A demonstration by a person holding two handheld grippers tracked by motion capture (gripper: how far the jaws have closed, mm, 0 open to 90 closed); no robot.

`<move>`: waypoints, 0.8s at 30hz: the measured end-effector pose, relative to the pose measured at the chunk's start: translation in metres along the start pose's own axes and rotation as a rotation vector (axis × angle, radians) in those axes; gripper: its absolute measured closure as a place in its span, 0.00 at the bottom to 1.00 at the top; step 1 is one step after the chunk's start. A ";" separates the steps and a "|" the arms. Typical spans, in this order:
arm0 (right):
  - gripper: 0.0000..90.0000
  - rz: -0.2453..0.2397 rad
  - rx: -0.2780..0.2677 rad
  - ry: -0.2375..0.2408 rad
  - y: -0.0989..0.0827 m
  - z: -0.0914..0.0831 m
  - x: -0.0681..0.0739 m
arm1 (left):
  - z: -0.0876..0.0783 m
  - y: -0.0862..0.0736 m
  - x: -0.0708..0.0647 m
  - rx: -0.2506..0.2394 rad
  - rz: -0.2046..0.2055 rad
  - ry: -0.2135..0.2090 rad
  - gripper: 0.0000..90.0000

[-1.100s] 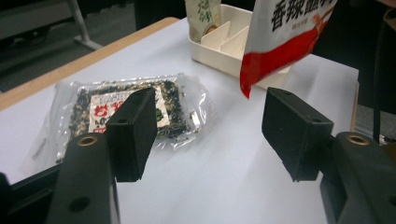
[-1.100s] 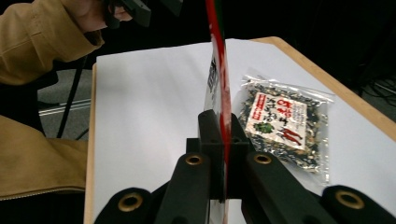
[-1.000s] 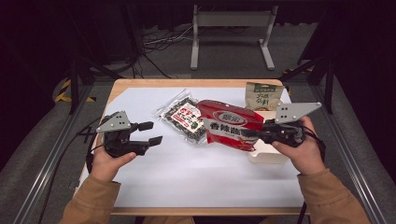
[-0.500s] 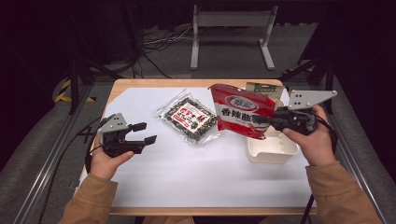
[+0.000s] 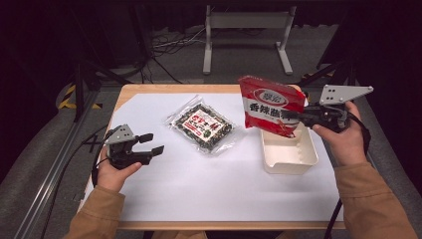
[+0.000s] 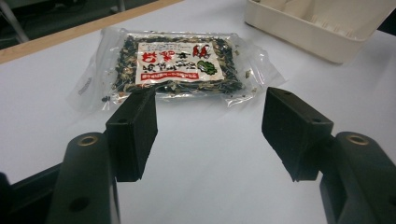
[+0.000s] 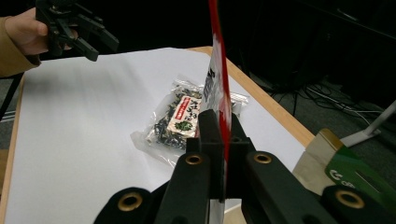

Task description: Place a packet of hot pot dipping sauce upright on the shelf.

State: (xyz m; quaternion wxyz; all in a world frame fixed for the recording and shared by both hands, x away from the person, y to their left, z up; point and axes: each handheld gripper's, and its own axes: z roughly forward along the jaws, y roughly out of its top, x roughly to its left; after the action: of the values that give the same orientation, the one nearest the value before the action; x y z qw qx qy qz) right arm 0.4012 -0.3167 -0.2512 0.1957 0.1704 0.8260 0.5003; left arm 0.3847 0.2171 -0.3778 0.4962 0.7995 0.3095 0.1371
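One cream tray [image 5: 288,162] — red pouch [image 5: 271,104] held above it.

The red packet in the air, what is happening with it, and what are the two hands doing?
A person works at a table with a gripper in each hand. The right gripper is shut on the edge of the red packet and holds it upright above the cream tray. The left gripper is open and holds nothing; in its own view its jaws point toward the clear packet of dried greens, which lies flat on the white sheet, apart from the tray.
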 end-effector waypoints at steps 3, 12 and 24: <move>1.00 0.006 -0.003 -0.008 -0.002 -0.002 -0.004 | 0.000 -0.003 0.002 0.006 0.008 0.009 0.40; 1.00 -0.005 -0.011 -0.042 -0.008 -0.006 -0.021 | 0.004 -0.013 0.010 0.008 -0.013 0.032 0.38; 1.00 0.019 0.027 -0.060 -0.020 -0.002 -0.043 | 0.006 -0.016 0.013 0.010 -0.027 0.024 0.39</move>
State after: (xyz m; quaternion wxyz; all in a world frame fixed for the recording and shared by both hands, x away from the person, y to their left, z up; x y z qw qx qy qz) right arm 0.4352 -0.3478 -0.2619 0.2131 0.1958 0.8249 0.4856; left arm 0.3916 0.2261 -0.3960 0.4901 0.7961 0.3268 0.1385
